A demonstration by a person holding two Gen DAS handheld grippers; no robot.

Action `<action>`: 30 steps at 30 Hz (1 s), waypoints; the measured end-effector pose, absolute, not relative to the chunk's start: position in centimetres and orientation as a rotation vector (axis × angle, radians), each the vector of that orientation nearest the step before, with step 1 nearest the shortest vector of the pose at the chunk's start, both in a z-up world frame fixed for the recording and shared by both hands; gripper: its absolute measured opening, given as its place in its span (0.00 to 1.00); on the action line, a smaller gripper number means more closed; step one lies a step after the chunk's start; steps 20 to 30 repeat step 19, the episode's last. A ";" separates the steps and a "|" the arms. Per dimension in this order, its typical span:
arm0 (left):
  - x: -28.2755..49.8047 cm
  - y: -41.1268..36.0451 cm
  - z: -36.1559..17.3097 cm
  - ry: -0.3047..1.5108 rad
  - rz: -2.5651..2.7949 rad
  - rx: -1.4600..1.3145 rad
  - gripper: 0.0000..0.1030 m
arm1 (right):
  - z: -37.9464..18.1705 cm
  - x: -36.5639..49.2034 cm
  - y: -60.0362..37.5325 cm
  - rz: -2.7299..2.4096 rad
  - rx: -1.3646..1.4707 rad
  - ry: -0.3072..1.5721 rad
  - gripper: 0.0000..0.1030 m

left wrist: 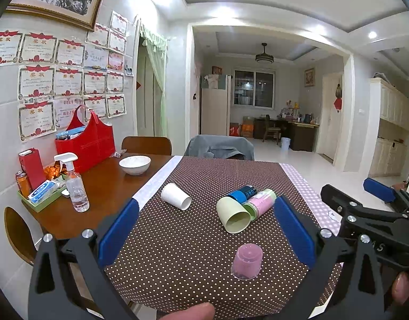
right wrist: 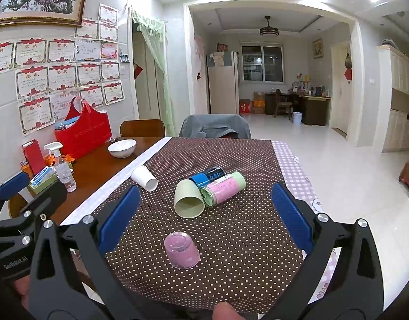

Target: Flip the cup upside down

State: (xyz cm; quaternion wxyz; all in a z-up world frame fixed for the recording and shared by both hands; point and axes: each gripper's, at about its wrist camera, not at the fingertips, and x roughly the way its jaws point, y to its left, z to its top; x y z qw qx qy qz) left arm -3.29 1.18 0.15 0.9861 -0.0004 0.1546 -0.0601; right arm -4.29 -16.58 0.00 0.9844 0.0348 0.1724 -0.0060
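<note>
One cup inverted; three vessels lie on their sides.

Left wrist: left gripper [left wrist: 204, 229] jaws wide, empty; translucent pink plastic cup [left wrist: 247, 264] upside down at 6 o'clock on dotted brown tablecloth [left wrist: 177, 253].
Right wrist: right gripper [right wrist: 204, 218] wide, empty; pale green plastic cup [right wrist: 189, 199] and white paper cup [right wrist: 144, 177] lie tipped at 12 and 11 o'clock, likely unfinished.

White lettering "GenRobot.AI" runs along the black frame of the left gripper [right wrist: 15, 262]. The red-bordered paper certificates [right wrist: 33, 80] on the wall carry the heading "奖状". Smaller print there is too tiny to read.
</note>
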 end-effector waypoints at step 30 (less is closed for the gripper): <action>-2.8 1.2 -0.3 0.342 -0.124 -0.014 0.96 | -0.3 -3.9 -16.3 -0.004 0.072 0.359 0.94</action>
